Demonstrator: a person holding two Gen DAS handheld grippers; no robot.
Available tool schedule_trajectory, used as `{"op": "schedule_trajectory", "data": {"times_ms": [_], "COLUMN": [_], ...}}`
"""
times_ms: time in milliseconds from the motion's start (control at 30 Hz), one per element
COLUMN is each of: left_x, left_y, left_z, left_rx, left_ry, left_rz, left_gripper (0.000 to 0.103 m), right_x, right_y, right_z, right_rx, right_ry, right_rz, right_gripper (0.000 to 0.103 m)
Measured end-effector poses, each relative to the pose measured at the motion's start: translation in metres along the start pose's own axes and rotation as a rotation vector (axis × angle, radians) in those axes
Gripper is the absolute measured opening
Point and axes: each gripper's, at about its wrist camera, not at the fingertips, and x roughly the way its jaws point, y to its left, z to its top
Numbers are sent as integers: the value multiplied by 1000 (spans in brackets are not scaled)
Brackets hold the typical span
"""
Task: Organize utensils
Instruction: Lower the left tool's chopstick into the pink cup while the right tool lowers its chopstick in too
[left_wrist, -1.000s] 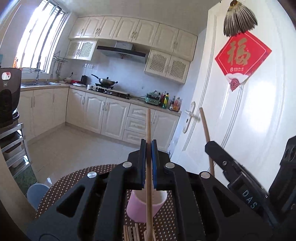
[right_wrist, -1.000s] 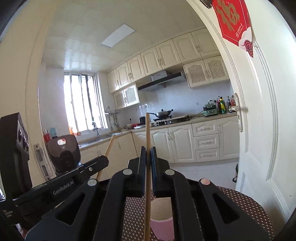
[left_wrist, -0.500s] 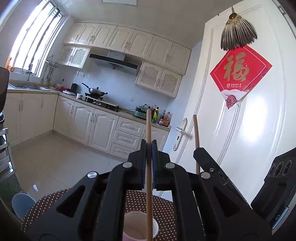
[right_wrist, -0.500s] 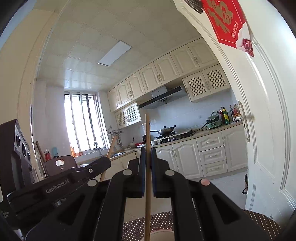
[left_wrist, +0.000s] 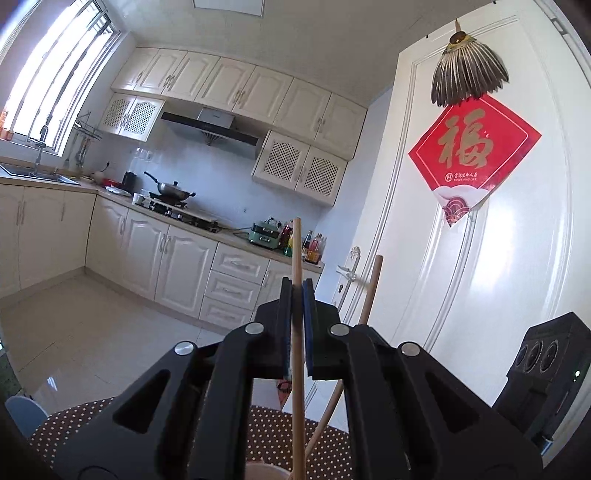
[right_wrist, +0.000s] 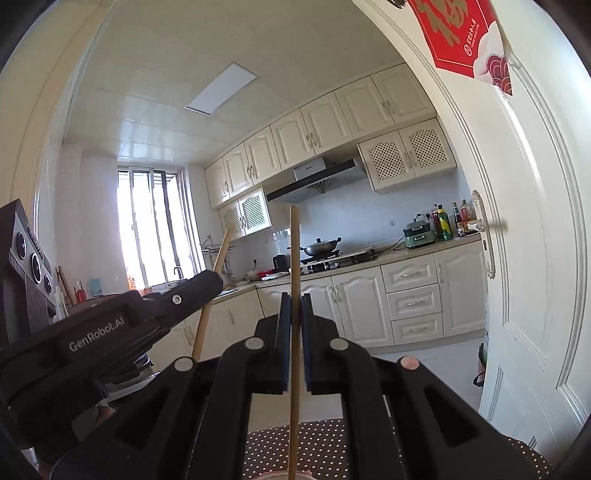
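My left gripper (left_wrist: 296, 286) is shut on a wooden chopstick (left_wrist: 296, 251) held upright, its lower end reaching down to the rim of a pink cup (left_wrist: 264, 470) at the frame's bottom edge. My right gripper (right_wrist: 294, 301) is shut on a second wooden chopstick (right_wrist: 294, 251), also upright above the cup's rim (right_wrist: 273, 475). The right chopstick also shows in the left wrist view (left_wrist: 371, 291), slanted to the right. The left gripper (right_wrist: 207, 284) with its chopstick (right_wrist: 221, 251) shows in the right wrist view at left.
A round table with a brown dotted cloth (left_wrist: 269, 432) lies below both grippers. A white door (left_wrist: 480, 258) with a red decoration stands close on the right. Kitchen cabinets (left_wrist: 184, 258) line the far wall. A blue stool (left_wrist: 22, 410) sits at lower left.
Both grippers have risen and tilted upward with their chopsticks. The pink cup has dropped almost out of view at the bottom of both views.
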Motion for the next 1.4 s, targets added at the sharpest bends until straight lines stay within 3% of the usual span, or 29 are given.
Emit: {"op": "schedule_trajectory", "data": {"times_ms": [367, 633, 900, 1233, 1400], "left_x": [17, 29, 43, 29, 32], "left_y": [-1, -2, 1, -7, -4], "left_z": [-22, -36, -45, -30, -34], "left_rx": [62, 113, 109, 138, 144], "left_ry": [-14, 61, 128, 61, 88], "left_rz": [-12, -56, -1, -20, 0], "left_gripper": [6, 6, 6, 6, 6], "right_x": [5, 2, 0, 3, 4], "right_y": [-5, -10, -11, -10, -11], "right_z": [-11, -12, -8, -7, -8], "right_rx": [-3, -1, 10, 8, 9], "right_ry": [47, 58, 56, 53, 58], "right_rz": [-23, -33, -32, -24, -20], "right_gripper": [4, 4, 4, 4, 4]}}
